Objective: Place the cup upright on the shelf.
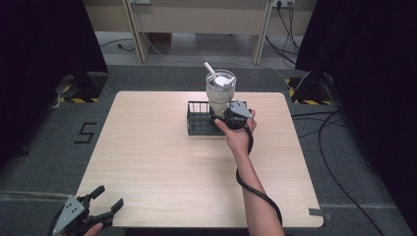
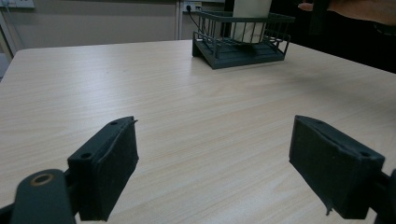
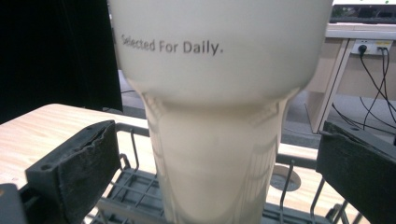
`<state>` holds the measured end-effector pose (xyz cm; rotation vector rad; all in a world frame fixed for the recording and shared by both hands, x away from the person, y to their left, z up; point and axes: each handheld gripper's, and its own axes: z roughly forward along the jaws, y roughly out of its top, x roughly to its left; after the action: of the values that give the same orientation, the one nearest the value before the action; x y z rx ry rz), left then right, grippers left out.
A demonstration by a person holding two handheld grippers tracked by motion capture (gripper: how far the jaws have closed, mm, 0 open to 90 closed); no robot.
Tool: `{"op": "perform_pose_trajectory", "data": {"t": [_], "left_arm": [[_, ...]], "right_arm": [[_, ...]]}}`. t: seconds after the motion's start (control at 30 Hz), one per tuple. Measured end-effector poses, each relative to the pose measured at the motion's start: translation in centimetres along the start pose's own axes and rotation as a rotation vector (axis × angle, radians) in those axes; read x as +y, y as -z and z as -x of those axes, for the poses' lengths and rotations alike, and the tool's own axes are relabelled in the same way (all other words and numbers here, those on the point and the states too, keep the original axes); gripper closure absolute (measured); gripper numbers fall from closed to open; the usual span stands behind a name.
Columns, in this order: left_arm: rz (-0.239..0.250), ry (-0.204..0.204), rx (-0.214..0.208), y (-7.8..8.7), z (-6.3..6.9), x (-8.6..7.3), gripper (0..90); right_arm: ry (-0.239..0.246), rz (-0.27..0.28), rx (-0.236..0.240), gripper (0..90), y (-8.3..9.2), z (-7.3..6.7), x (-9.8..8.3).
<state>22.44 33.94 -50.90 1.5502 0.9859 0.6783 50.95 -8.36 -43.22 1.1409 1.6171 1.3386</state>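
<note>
A pale cup [image 1: 220, 92] stands in a dark wire basket [image 1: 197, 119] at upper centre of the desk [image 1: 147, 162]. The right gripper [image 1: 220, 116] has jaws spread around the cup. The left gripper [image 1: 109, 201], lower left, has jaws spread, empty.

A pale wooden surface [image 1: 157, 162] stood on grey carpet [image 1: 44, 147], where a "5" [image 1: 84, 132] was marked to one side. Black curtains [image 1: 44, 44] hung at both edges. Cables [image 1: 339, 147] trailed across the floor near yellow-and-black striped stand bases [image 1: 302, 96], with pale wooden furniture [image 1: 196, 19] behind.
</note>
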Motion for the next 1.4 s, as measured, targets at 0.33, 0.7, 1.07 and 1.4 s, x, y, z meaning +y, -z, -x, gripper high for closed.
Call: {"op": "perform_pose_trajectory", "data": {"t": [0.33, 0.7, 1.07, 1.4], "left_arm": [[0.002, -0.002, -0.002, 0.0, 0.1, 0.0, 14.8], [0.005, -0.002, 0.002, 0.0, 0.1, 0.0, 14.8], [0.006, -0.003, 0.003, 0.0, 0.2, 0.1, 14.8], [0.008, -0.004, 0.007, 0.0, 0.2, 0.1, 14.8]], "right_arm": [[0.003, 0.009, 0.006, 0.3, 2.1, 0.3, 0.1], [-0.005, -0.002, -0.005, 0.3, 4.0, 1.0, -0.8], [-0.022, 0.007, -0.013, 0.3, 5.5, 1.8, -1.1], [-0.014, 0.014, -0.022, 0.3, 7.0, 2.6, -1.2]]}}
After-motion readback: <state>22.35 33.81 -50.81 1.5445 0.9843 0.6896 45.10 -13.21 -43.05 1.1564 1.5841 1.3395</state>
